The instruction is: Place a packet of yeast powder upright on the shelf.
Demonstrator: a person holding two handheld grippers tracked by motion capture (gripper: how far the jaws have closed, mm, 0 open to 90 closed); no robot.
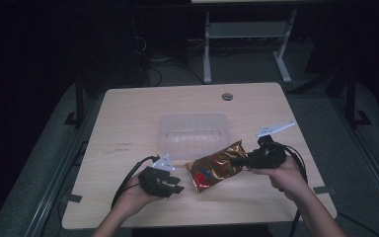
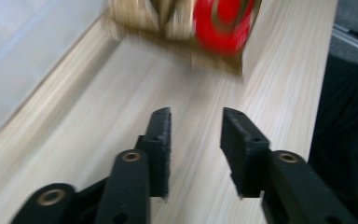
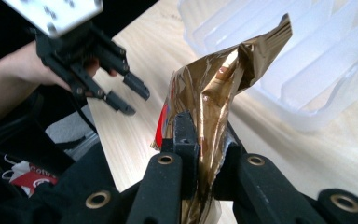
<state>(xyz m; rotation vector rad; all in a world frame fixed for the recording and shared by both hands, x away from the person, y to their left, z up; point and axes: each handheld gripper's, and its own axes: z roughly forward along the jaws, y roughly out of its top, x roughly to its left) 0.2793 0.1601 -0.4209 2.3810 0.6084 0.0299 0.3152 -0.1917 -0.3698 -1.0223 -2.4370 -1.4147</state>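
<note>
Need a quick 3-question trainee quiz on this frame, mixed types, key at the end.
1. True or false: the right gripper has its jaws shut on the gold snack bag.
2. Which best describes the left gripper? A) clamped on the bag B) open, holding nothing C) inside the container
3. What lies on the table just beyond the bag?

Key: 1 true. 2 B. 3 the clear plastic container.
</note>
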